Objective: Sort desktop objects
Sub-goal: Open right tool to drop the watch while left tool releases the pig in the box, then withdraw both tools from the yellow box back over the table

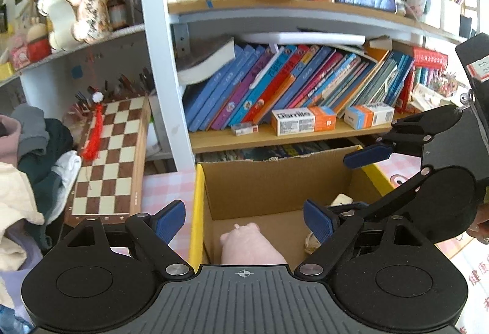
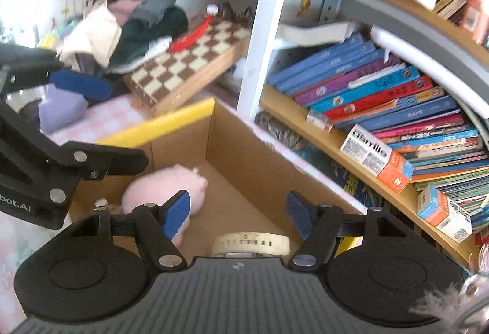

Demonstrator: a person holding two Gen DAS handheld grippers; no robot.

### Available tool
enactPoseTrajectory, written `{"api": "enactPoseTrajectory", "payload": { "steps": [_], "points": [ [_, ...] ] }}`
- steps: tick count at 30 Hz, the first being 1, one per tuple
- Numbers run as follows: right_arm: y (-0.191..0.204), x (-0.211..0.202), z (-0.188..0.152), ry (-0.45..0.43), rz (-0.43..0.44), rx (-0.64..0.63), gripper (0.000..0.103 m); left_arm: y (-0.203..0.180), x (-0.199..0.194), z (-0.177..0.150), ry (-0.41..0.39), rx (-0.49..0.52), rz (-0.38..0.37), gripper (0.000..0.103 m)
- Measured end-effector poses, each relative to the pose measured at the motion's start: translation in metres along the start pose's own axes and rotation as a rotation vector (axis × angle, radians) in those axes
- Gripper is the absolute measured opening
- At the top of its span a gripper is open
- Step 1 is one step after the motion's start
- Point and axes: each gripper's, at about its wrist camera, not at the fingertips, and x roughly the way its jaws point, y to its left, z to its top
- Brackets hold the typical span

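I am holding my left claw (image 1: 244,219) wide apart and empty over the open cardboard box (image 1: 244,184), its blue ribbed pads (image 1: 169,221) spread to either side. My right claw (image 2: 238,213) is also gaping and gripping nothing, hanging above the same box from the other side. Below them, a soft pink plush toy (image 2: 171,185) is lying on the box floor near one wall, and a pale rounded object with dark markings (image 2: 252,244) is sitting just under my right claw; I cannot tell what it is. The box is plain brown corrugated board with yellow flaps (image 1: 197,211) along its rim. It is standing on a surface covered in pink checked cloth (image 1: 162,190). Beside it, a wooden chessboard (image 1: 107,156) with a red tassel (image 1: 93,135) is leaning against a heap of folded clothes (image 1: 36,150). Behind the box, a wooden shelf (image 1: 275,138) is carrying slanted rows of glossy books (image 1: 275,83) and small orange-and-white cartons (image 1: 302,120).
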Motion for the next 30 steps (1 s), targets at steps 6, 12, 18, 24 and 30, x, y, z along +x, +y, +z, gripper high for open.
{"api": "enactPoseTrajectory", "payload": {
  "steps": [6,12,18,24,30],
  "points": [
    [0.022,-0.038,-0.006,-0.077,-0.052,0.049,0.079,0.011,-0.038,-0.014,-0.038,-0.043,-0.003,0.092],
    [0.043,-0.073,-0.026,-0.125,-0.138,0.146,0.084,0.025,-0.068,-0.033,-0.047,-0.071,-0.002,0.093],
    [0.064,-0.101,-0.051,-0.156,-0.246,0.255,0.089,0.042,-0.096,-0.055,-0.055,-0.114,0.004,0.093],
    [0.087,-0.119,-0.077,-0.134,-0.312,0.345,0.092,0.046,-0.110,-0.077,-0.031,-0.129,-0.026,0.093],
    [0.118,-0.130,-0.102,-0.088,-0.354,0.401,0.093,0.042,-0.124,-0.102,-0.002,-0.123,-0.038,0.093]
  ]
}}
